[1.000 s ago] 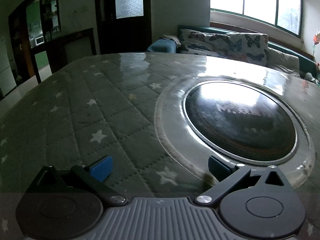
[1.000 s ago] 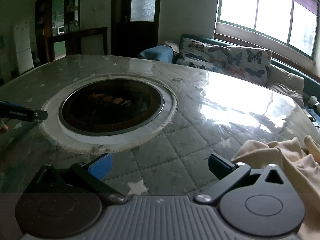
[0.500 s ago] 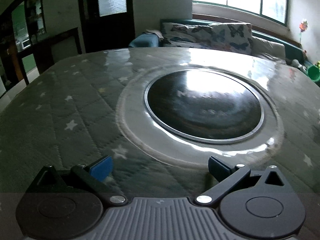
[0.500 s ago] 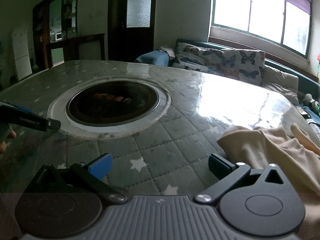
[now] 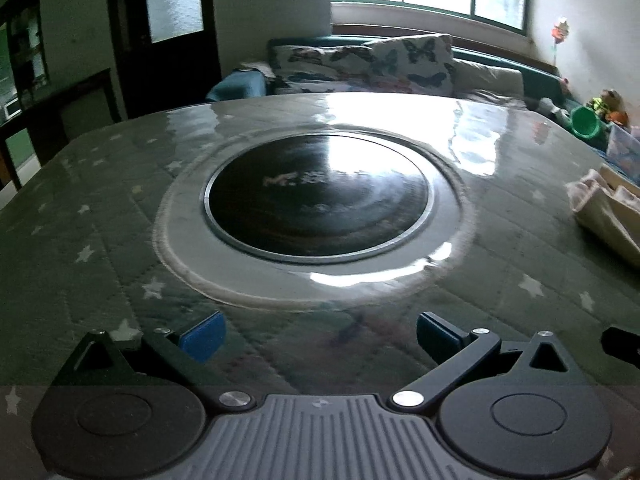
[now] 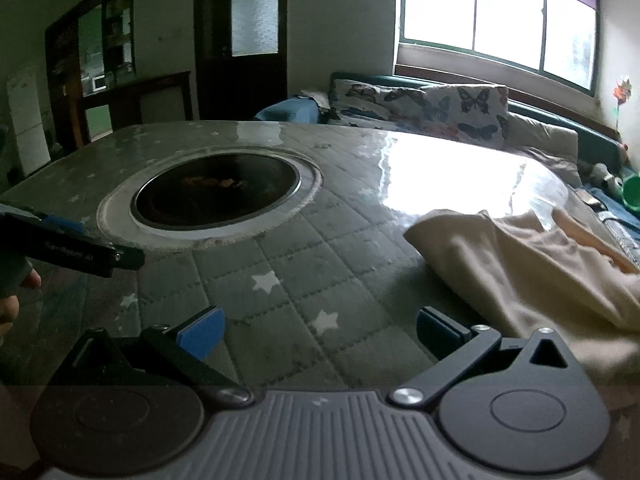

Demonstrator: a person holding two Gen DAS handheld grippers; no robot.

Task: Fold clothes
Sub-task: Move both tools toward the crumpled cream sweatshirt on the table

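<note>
A cream garment point(image 6: 528, 264) lies crumpled on the right side of the table, and its edge shows at the far right of the left wrist view as the cream garment point(image 5: 604, 212). My right gripper point(image 6: 318, 330) stands open just left of the cloth, with nothing between its blue pads. My left gripper point(image 5: 318, 334) is open too, low over the table in front of the round dark panel, empty. The left gripper point(image 6: 64, 244) also appears at the left edge of the right wrist view, held by a hand point(image 6: 12, 300).
The table wears a grey quilted star-print cover point(image 6: 304, 264) under a glossy clear sheet. A round dark glass panel point(image 5: 318, 196) sits in its middle. A sofa with butterfly cushions point(image 6: 420, 104) stands behind, and a green cup point(image 5: 585, 122) lies at the far right.
Both grippers have swung to the right: the round panel slid leftward in each view. The cream garment takes up more of the right wrist view and has entered the left wrist view.
</note>
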